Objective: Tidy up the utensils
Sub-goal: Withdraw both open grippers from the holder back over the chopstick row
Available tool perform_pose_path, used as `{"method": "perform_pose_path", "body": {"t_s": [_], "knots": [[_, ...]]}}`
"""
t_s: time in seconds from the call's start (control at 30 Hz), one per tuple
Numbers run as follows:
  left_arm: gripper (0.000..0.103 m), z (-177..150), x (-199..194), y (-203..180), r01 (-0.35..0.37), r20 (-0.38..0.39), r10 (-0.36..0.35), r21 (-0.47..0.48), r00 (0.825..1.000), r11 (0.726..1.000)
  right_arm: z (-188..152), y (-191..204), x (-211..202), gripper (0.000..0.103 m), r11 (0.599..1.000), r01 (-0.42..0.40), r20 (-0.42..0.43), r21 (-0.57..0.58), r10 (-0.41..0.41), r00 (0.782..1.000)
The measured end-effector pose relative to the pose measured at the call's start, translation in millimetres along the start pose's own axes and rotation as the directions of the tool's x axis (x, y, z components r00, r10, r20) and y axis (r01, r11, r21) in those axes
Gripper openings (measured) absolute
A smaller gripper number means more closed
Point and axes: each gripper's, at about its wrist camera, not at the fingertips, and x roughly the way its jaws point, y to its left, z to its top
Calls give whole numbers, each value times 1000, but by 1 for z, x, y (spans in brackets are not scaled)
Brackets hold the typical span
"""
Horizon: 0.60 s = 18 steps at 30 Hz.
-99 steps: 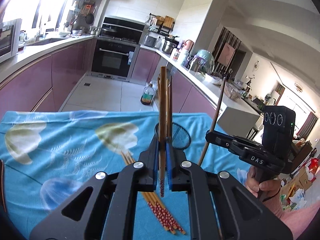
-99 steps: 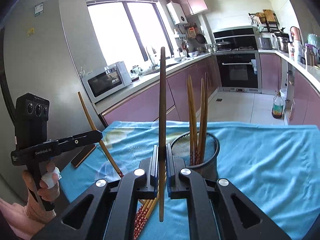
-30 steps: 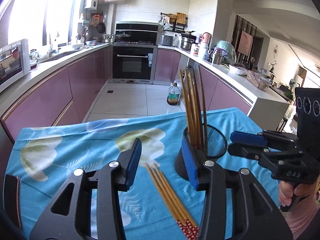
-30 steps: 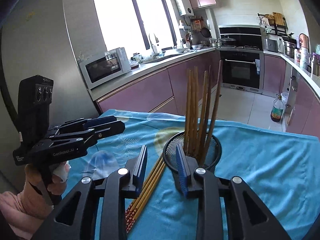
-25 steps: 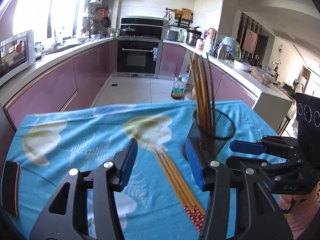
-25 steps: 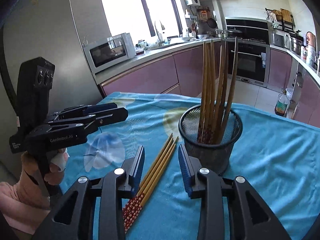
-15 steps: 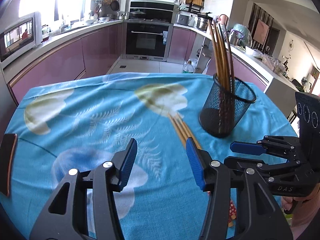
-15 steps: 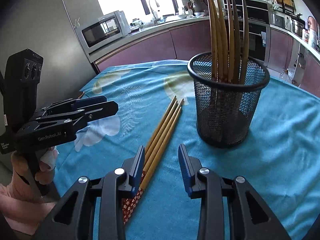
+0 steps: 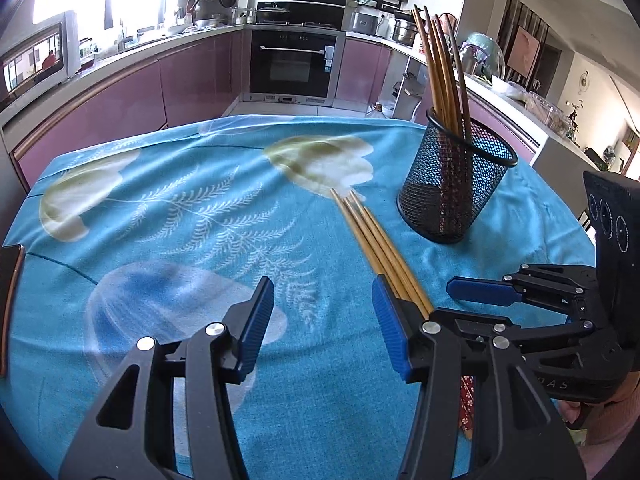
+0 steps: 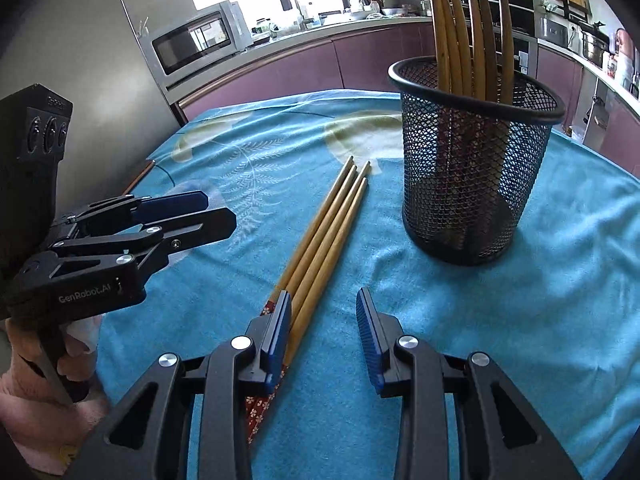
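Note:
Several wooden chopsticks with red patterned ends lie side by side on the blue cloth [image 9: 376, 240] [image 10: 332, 224]. More chopsticks stand upright in a black mesh holder [image 9: 452, 188] [image 10: 472, 168] to their right. My left gripper [image 9: 324, 304] hovers low over the cloth, open and empty, with the bundle passing under its right finger. My right gripper [image 10: 322, 312] is open too, close above the bundle's red ends, which run beneath its left finger. Each view also shows the other gripper, the right gripper [image 9: 480, 292] and the left gripper [image 10: 180, 216], flanking the bundle.
A blue flower-print cloth [image 9: 180, 208] covers the table. A dark flat object [image 9: 8, 300] lies at the table's left edge. Behind are purple kitchen cabinets, an oven and a microwave [image 10: 196, 36]. A person's hand [image 10: 24, 400] holds the left gripper.
Both grippers earlier held a chopstick upright; now they are empty with jaws apart. Over the last second both sank and tipped down toward the bundle on the cloth.

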Motion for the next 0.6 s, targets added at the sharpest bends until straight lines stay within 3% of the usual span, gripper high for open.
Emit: {"method": "perform_pose_path", "body": {"t_s": [0.6], "knots": [[53,0,26,-26,38,-65,-33,73,997,997,-2,-15,-5,28,999,23,0,44,-23,1000]]}}
